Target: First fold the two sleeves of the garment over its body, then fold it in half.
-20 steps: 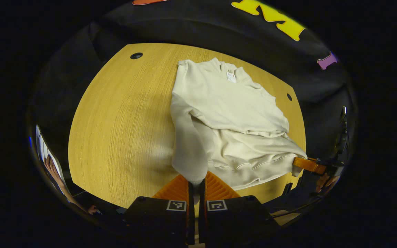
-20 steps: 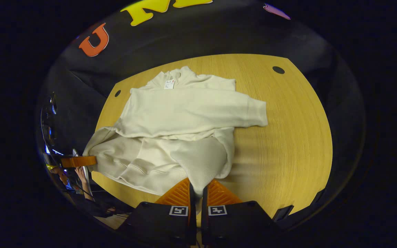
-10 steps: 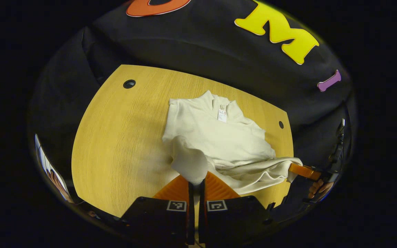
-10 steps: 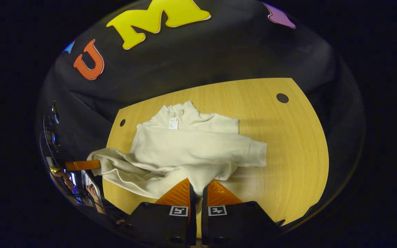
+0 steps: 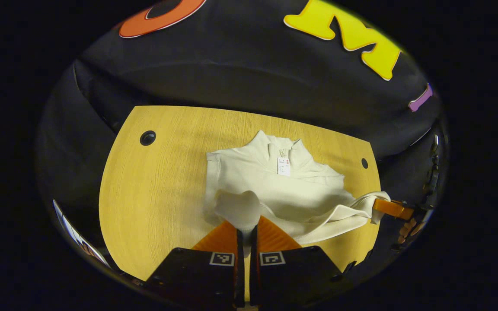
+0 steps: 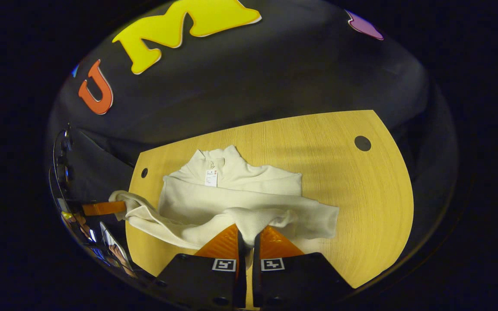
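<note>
A cream sweatshirt (image 5: 270, 181) lies on the wooden table (image 5: 154, 194), collar and white tag (image 5: 283, 166) at the far side, both sleeves folded across its body. My left gripper (image 5: 244, 231) is shut on one bottom hem corner, lifted above the table. The right gripper (image 6: 245, 235) is shut on the other hem corner of the sweatshirt (image 6: 240, 194). The hem hangs stretched between the two grippers over the body. The right gripper (image 5: 389, 208) also shows at the right in the left gripper view, and the left gripper (image 6: 102, 208) at the left in the right gripper view.
The table has round cable holes (image 5: 148, 138) (image 5: 364, 163) near its far corners, and the black booth wall stands right behind it. Bare wood (image 6: 361, 194) lies to either side of the sweatshirt. A hand (image 5: 407, 229) holds the right gripper.
Both grippers have carried the bottom hem up and forward toward the collar. Less of the lower body shows, and the collar sits closer to the grippers.
</note>
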### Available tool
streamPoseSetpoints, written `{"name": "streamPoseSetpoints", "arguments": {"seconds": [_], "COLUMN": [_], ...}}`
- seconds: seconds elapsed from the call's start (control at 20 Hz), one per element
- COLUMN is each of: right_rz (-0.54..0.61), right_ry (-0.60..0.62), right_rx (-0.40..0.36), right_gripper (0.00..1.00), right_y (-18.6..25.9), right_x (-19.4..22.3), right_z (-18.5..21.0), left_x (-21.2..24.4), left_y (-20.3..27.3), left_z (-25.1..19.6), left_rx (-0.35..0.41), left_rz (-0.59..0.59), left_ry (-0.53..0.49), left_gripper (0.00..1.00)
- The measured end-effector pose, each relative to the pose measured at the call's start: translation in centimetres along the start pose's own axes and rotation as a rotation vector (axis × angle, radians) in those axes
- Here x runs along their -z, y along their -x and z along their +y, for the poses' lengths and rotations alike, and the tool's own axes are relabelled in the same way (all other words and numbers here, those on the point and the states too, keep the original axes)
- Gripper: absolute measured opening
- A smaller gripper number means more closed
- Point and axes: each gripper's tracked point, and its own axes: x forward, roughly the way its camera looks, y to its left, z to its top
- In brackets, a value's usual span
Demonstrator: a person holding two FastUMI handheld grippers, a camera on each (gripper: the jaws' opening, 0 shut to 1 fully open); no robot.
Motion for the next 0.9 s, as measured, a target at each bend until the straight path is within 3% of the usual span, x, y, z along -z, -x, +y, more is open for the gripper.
{"name": "streamPoseSetpoints", "arguments": {"seconds": [0.35, 0.85, 0.9], "right_rz": [-0.007, 0.005, 0.001], "right_ry": [-0.042, -0.019, -0.018], "right_rx": [0.041, 0.111, 0.116], "right_gripper": [0.06, 0.08, 0.12], "right_y": [-6.6, -9.6, -10.0], "right_x": [-3.2, -4.1, -4.2], "right_z": [-0.9, -1.3, -1.6], "left_x": [-4.5, -3.1, -3.2], "left_y": [-11.1, -14.4, -14.5], "left_z": [1.0, 1.2, 1.3], "left_rx": [-0.047, -0.036, -0.033], "left_rz": [0.028, 0.079, 0.076], "left_ry": [-0.057, -0.065, -0.063], "left_gripper": [0.07, 0.11, 0.12]}}
